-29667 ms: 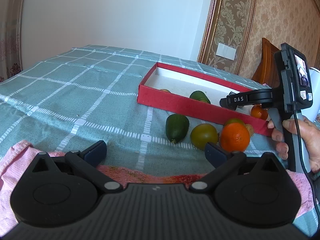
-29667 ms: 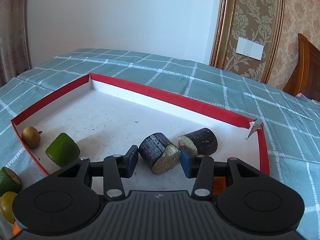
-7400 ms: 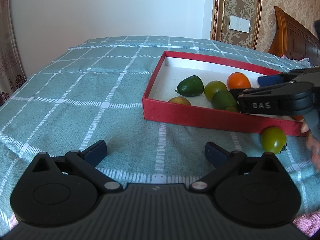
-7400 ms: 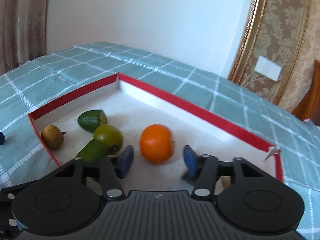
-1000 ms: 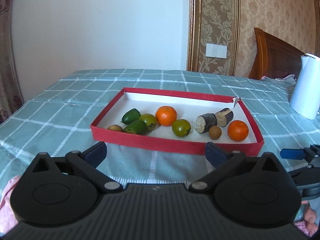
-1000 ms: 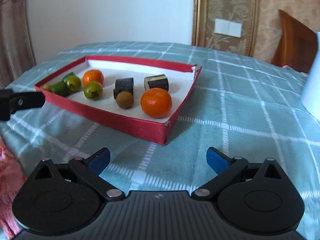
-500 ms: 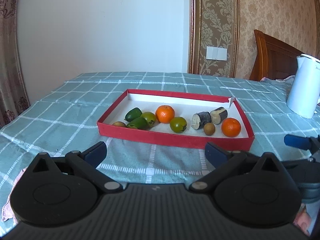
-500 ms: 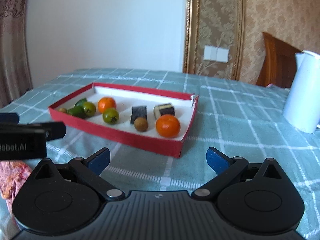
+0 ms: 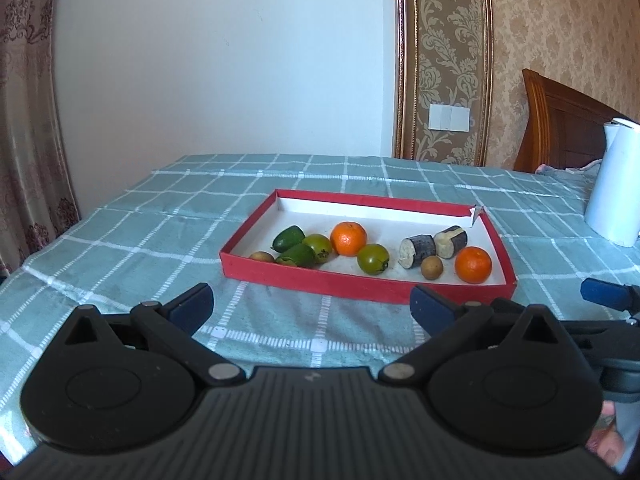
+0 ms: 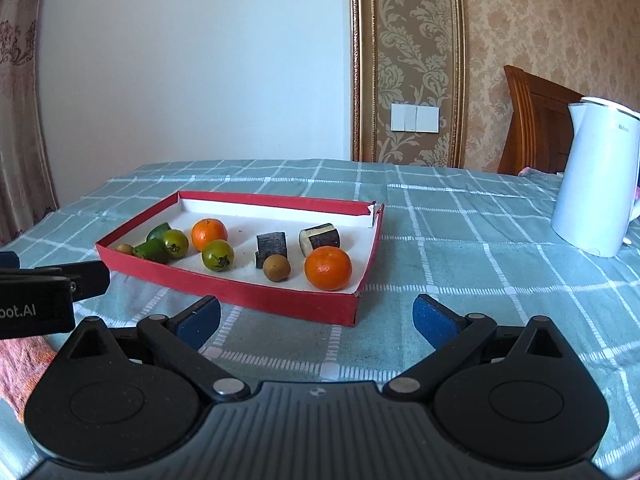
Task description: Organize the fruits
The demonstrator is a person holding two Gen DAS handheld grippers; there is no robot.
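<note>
A red tray (image 9: 360, 284) (image 10: 224, 286) with a white floor lies on the checked tablecloth. Inside it are two oranges (image 9: 348, 238) (image 10: 328, 268), green fruits (image 9: 373, 258) (image 10: 217, 255), small brown fruits (image 9: 431, 267) (image 10: 276, 268) and two dark cane pieces (image 9: 417, 251) (image 10: 320, 237). My left gripper (image 9: 312, 306) is open and empty, held back from the tray's near wall. My right gripper (image 10: 316, 318) is open and empty too, in front of the tray's near right corner. Each gripper shows at the edge of the other's view.
A white kettle (image 10: 600, 176) (image 9: 614, 184) stands on the cloth to the right of the tray. A pink cloth (image 10: 20, 364) lies at the near left. A wooden headboard (image 9: 560, 128) and the wall are behind the table.
Both grippers have pulled back and risen away from the tray, so it looks smaller and farther off. The fruits in the tray have not moved.
</note>
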